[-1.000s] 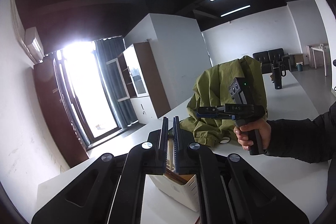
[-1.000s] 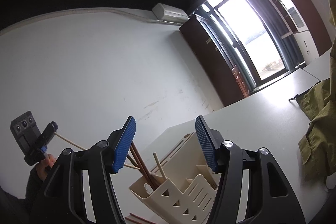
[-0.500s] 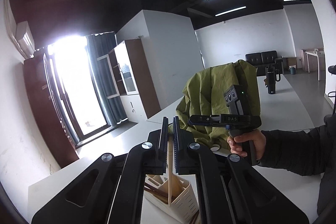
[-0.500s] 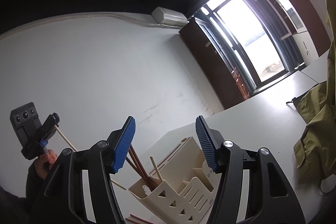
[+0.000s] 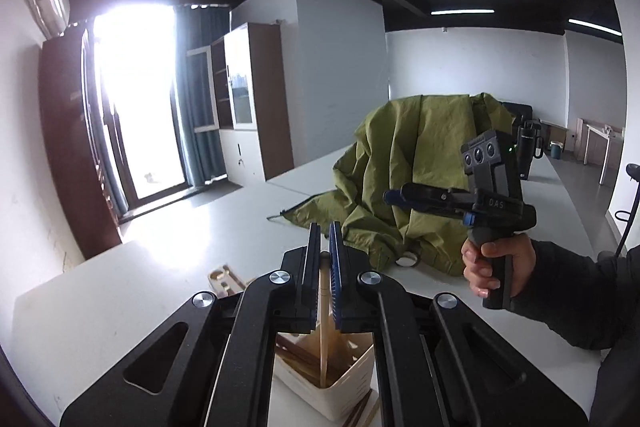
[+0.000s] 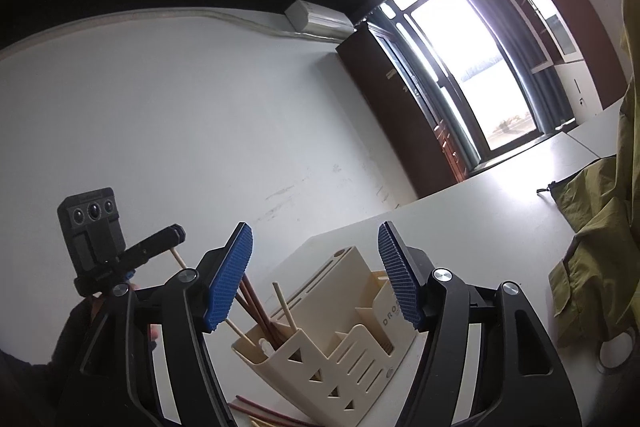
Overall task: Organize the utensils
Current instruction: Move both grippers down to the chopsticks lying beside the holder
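One white table (image 5: 168,267) in an office; left tongs (image 5: 325,267) clenched on a pale chopstick (image 5: 323,339), right tongs (image 6: 316,275) released.

One cream holder (image 6: 344,339) stood below and between the right claw's (image 6: 316,275) fingers. In it, two dark chopsticks (image 6: 256,307) and two pale ones (image 6: 284,307) could be counted, one of the pale ones running up into the left claw (image 5: 324,259). At least two more dark chopsticks (image 6: 264,411) lay on the table (image 6: 480,211) under the right claw; the exact count there was unclear. One green cloth (image 5: 416,171) sat beyond the left claw, one tape roll (image 5: 407,260) at its hem.
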Demonstrator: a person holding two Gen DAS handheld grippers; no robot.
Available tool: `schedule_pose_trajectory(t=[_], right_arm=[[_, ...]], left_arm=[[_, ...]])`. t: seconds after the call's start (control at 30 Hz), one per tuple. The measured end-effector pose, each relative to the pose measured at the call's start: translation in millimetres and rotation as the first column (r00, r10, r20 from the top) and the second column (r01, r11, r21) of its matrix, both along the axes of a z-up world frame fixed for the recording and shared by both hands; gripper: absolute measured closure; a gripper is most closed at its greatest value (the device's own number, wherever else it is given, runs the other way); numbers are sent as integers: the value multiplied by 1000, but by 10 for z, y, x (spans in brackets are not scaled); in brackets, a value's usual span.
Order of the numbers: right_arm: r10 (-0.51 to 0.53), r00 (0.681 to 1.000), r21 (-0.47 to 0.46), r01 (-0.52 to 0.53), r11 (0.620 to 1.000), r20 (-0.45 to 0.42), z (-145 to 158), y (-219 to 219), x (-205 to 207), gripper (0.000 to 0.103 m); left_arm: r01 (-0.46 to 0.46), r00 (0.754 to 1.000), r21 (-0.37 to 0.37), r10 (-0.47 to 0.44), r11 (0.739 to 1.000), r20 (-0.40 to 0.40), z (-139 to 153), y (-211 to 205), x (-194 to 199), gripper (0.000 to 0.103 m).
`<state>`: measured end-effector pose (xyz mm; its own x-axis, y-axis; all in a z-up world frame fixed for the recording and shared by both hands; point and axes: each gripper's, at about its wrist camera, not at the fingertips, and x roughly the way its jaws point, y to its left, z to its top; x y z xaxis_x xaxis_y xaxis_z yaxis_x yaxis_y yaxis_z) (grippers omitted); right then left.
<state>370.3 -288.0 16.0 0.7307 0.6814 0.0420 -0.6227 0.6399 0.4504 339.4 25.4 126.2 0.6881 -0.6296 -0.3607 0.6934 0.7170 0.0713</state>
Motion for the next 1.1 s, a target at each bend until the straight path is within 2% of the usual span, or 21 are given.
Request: schedule_pose_trajectory(t=[0.03, 0.07, 0.13, 0.2, 0.23, 0.27, 0.33, 0.4, 0.47, 0.5, 0.57, 0.63, 0.67, 0.7, 0.8, 0.87, 1.0, 1.07, 1.1], right_arm=[[1, 1000, -40, -2, 999, -4, -3, 19, -15, 35], [7, 1000, -92, -8, 996, -10, -10, 50, -33, 34], [44, 999, -230, -49, 972, -29, -61, 163, -80, 32], [103, 993, -376, -116, 919, -54, -177, 313, -171, 30], [132, 989, -444, -151, 883, -72, -265, 406, -226, 30], [161, 982, -505, -187, 842, -95, -361, 497, -282, 30], [205, 970, -615, -241, 751, -130, -593, 716, -416, 30], [266, 951, -697, -298, 652, -158, -828, 949, -563, 30], [329, 926, -758, -348, 552, -186, -1027, 1198, -682, 30], [349, 916, -776, -365, 515, -199, -1099, 1315, -716, 30], [374, 901, -792, -389, 471, -220, -1210, 1511, -737, 30], [388, 890, -791, -411, 454, -240, -1288, 1654, -711, 30], [389, 884, -786, -427, 447, -259, -1322, 1712, -686, 30], [390, 880, -783, -436, 443, -269, -1340, 1766, -672, 33], [401, 864, -760, -473, 446, -303, -1371, 1837, -641, 44], [396, 857, -741, -494, 455, -329, -1397, 1847, -600, 49], [378, 855, -721, -508, 471, -355, -1441, 1889, -570, 57], [386, 852, -723, -511, 465, -353, -1434, 1957, -623, 61], [394, 850, -724, -513, 462, -351, -1426, 2005, -642, 62]], left_arm=[[-16, 1000, 13, 16, 1000, -23, -79, 18, 25, 84], [-22, 999, 22, 23, 1000, -36, -145, 42, 18, 54], [-39, 999, 30, 40, 999, -9, -217, 111, -89, 24], [-53, 999, 25, 52, 998, 15, -231, 211, -222, 19], [-65, 998, 26, 65, 998, 24, -235, 258, -287, 10], [-82, 996, 30, 81, 996, 43, -239, 308, -370, 6], [-88, 993, 66, 83, 994, 84, -264, 401, -563, 6], [-78, 992, 135, 63, 988, 110, -384, 477, -762, 6], [-50, 997, 256, 34, 965, 64, -658, 508, -873, 6], [-42, 999, 315, 36, 948, 27, -852, 527, -889, 6], [2, 994, 426, 45, 905, -100, -1331, 567, -868, 6], [40, 978, 505, 71, 862, -199, -1780, 616, -853, 6], [50, 971, 517, 80, 855, -226, -1928, 656, -852, 6], [43, 967, 509, 92, 860, -237, -2010, 710, -849, 6], [16, 960, 390, 94, 921, -263, -2014, 916, -815, 7], [3, 957, 328, 92, 945, -275, -1988, 1024, -764, 7], [10, 947, 309, 90, 951, -308, -2065, 1070, -676, 10], [20, 935, 294, 86, 956, -345, -2122, 1079, -651, 22], [19, 930, 283, 86, 959, -357, -2143, 1093, -646, 25]])
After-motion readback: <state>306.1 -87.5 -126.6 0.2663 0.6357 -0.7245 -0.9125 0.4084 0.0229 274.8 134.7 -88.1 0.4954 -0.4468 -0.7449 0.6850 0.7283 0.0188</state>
